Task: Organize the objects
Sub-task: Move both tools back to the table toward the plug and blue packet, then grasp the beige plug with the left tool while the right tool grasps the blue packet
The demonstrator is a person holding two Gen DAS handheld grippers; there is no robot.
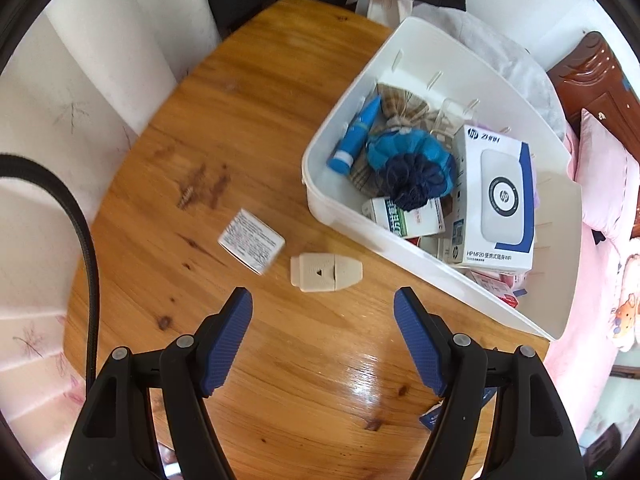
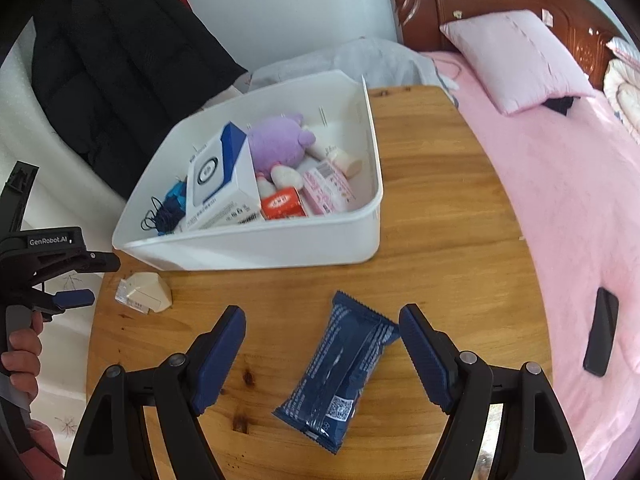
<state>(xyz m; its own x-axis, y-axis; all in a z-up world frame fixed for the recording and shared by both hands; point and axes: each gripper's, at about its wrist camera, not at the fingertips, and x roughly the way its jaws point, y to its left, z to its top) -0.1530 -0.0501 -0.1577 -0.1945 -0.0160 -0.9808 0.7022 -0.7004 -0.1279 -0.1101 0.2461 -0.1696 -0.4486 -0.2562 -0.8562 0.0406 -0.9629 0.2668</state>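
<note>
My left gripper (image 1: 323,296) hangs open over the round wooden table (image 1: 240,120), pointing steeply down. Just beyond its fingertips lies a beige plug (image 1: 326,272), and to the left of that a small white printed box (image 1: 252,246). My right gripper (image 2: 321,312) is open too. A dark blue packet (image 2: 340,368) lies flat on the table between its fingers, its top corner close to the right pad, not pinched. A white bin (image 2: 248,252) holds an HP box (image 1: 500,200), a blue tube (image 1: 352,136), a blue pouch (image 1: 412,160) and a purple plush (image 2: 276,144).
The bin (image 1: 400,240) sits at the table's far side. A bed with a pink cover (image 2: 540,200), a pillow (image 2: 516,60) and a black phone (image 2: 600,332) borders the table on the right. A black jacket (image 2: 120,60) hangs behind. A hand (image 2: 22,356) grips the left tool.
</note>
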